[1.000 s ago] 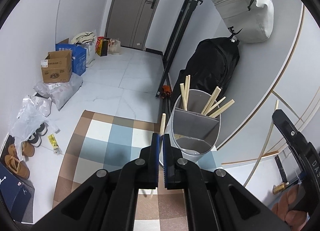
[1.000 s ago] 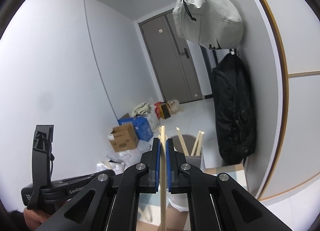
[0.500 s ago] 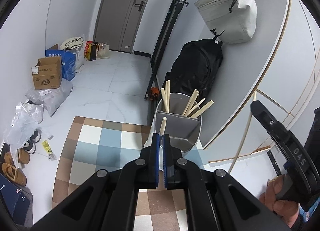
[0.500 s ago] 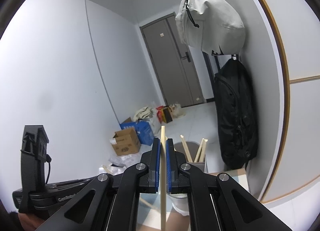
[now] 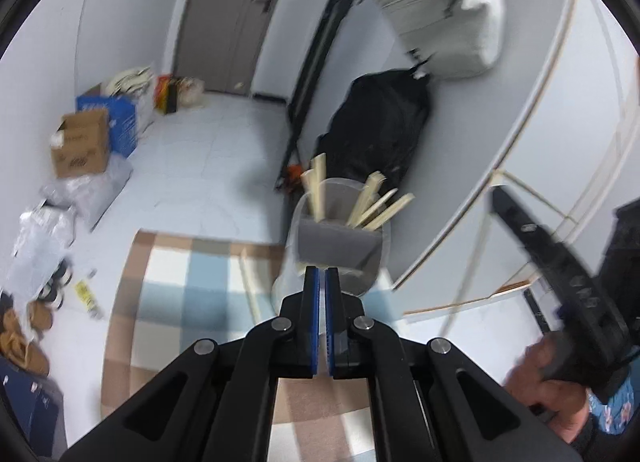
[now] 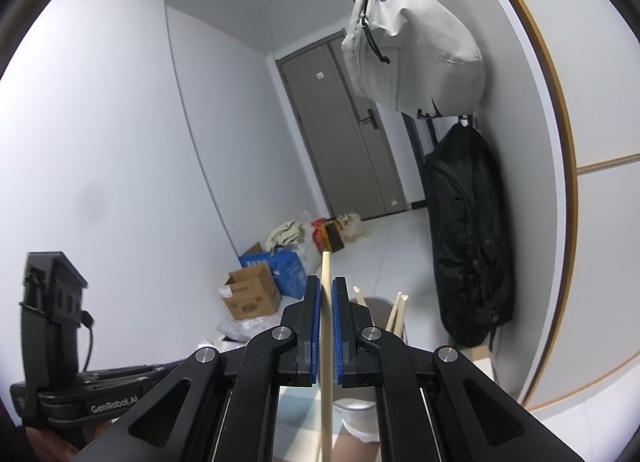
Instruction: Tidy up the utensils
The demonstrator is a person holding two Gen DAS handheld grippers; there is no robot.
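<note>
My left gripper is closed, its blue pads nearly together with nothing visible between them. Directly beyond its tips stands the utensil holder, a pale round container with a grey divider inside. Wooden chopsticks stick out of the compartment farthest from me, some upright on the left, others fanning to the right. One loose chopstick lies to the left of my left gripper's tips, over a checked mat; this view is blurred, so I cannot tell whether it rests flat. At the right edge, my right hand holds the other tool.

My right gripper is clamped on a single chopstick. The stick runs upright between the blue pads, its end poking just past the tips and its length passing down out of view. Just beyond and slightly right of these tips is the utensil holder, with chopstick ends rising from it. My left gripper's body shows at lower left.

A black backpack and a pale grey bag hang on the wall to the right. Cardboard boxes sit on the floor beyond.
</note>
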